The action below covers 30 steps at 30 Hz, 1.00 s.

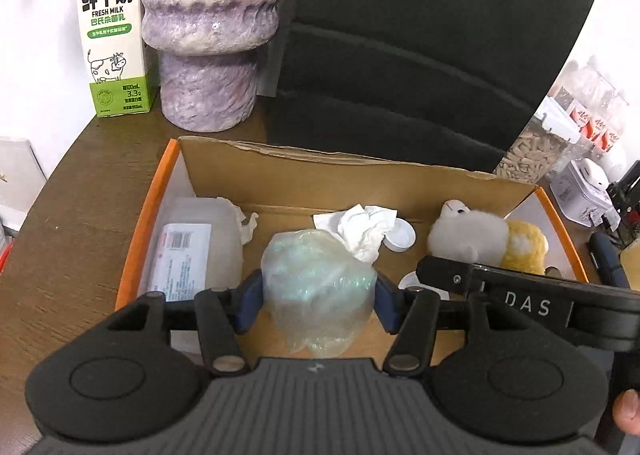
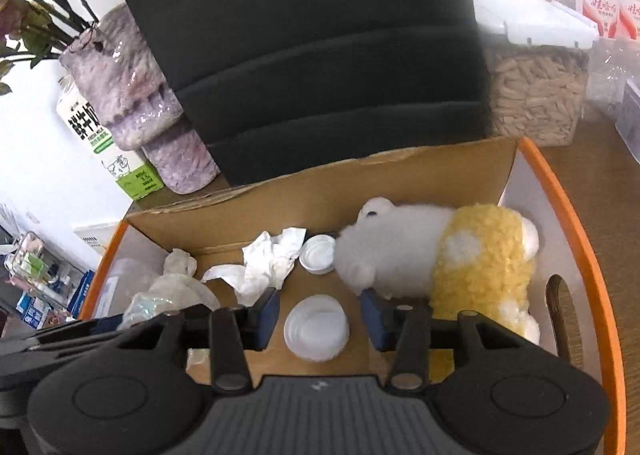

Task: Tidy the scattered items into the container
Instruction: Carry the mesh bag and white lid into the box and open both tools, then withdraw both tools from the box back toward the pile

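Cardboard box [image 1: 360, 175] with orange rim already holds most items: plush sheep [image 2: 440, 255], crumpled tissue [image 2: 268, 267], two white lids [image 2: 318, 253], clear plastic tub [image 1: 200, 239]. I judge the task nearly complete. My left gripper [image 1: 318, 297] stands half open around a crinkled, translucent plastic bag [image 1: 318, 287] inside the box; its pads look clear of it. My right gripper [image 2: 318, 315] stands part open, empty, over the nearer white lid [image 2: 316, 327].

Place: a lived-in home desk or office corner.
Furniture: brown wooden desk [image 1: 80, 191], black chair back [image 1: 420, 55].
Clutter: milk carton [image 1: 114, 27], purple vase [image 1: 208, 27], seed jar [image 2: 538, 95], snack packs [image 2: 604, 15].
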### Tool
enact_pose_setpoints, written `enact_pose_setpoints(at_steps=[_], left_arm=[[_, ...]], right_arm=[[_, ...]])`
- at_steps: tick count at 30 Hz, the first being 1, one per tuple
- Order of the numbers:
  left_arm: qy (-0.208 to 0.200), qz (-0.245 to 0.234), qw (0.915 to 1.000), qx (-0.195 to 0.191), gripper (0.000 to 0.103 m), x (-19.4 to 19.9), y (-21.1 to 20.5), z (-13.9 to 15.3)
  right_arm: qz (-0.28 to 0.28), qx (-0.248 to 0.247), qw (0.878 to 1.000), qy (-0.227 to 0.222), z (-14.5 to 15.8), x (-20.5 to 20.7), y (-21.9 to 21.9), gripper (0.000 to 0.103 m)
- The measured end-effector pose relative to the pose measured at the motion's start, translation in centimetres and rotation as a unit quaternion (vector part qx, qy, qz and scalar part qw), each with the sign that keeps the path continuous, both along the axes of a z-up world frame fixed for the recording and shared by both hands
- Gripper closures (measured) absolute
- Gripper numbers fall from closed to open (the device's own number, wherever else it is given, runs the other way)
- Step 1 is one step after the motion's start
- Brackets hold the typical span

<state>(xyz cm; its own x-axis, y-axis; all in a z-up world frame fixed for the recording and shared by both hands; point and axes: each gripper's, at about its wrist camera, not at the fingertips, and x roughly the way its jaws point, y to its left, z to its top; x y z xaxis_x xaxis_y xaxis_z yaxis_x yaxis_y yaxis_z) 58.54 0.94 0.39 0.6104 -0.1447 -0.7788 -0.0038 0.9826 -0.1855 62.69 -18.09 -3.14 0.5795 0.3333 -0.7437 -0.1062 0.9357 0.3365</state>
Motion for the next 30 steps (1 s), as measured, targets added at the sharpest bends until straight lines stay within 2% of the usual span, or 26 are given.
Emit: enact_pose_setpoints(at_steps=[4, 5, 6, 10, 17, 23, 27, 30], left_arm=[[0.01, 0.0, 0.9999, -0.004, 0.038, -0.2, 0.0, 0.6], [0.004, 0.001, 1.0, 0.0, 0.03, -0.3, 0.1, 0.9], [-0.005, 0.005, 1.0, 0.006, 0.025, -0.7, 0.1, 1.4], [-0.022, 0.008, 0.9995, 0.02, 0.017, -2.0, 0.1, 3.3], [-0.044, 0.012, 0.9982, 0.038, 0.015, -6.4, 0.4, 7.3], [-0.076, 0.01, 0.9937, 0.082, 0.013, -11.3, 0.9, 11.1], [-0.108, 0.014, 0.9889, 0.101, 0.005, -14.9, 1.5, 14.2], [-0.122, 0.012, 0.9866, 0.108, 0.004, -17.5, 1.7, 15.8]], right_arm=[[0.005, -0.032, 0.999, -0.014, 0.9, -0.3, 0.3, 0.055], [0.003, -0.04, 0.999, -0.016, 1.3, -0.6, 0.3, 0.053], [0.003, -0.045, 0.999, -0.017, 1.7, -0.8, 0.2, 0.05], [0.004, -0.046, 0.998, -0.031, 3.8, -2.4, -1.2, 0.031], [0.003, -0.062, 0.996, -0.062, 7.8, -7.1, -4.0, 0.024], [-0.002, -0.066, 0.994, -0.085, 11.0, -11.8, -6.4, 0.021], [-0.001, -0.055, 0.994, -0.095, 13.1, -14.8, -7.8, 0.02], [-0.003, -0.05, 0.993, -0.107, 14.7, -17.0, -8.7, 0.02]])
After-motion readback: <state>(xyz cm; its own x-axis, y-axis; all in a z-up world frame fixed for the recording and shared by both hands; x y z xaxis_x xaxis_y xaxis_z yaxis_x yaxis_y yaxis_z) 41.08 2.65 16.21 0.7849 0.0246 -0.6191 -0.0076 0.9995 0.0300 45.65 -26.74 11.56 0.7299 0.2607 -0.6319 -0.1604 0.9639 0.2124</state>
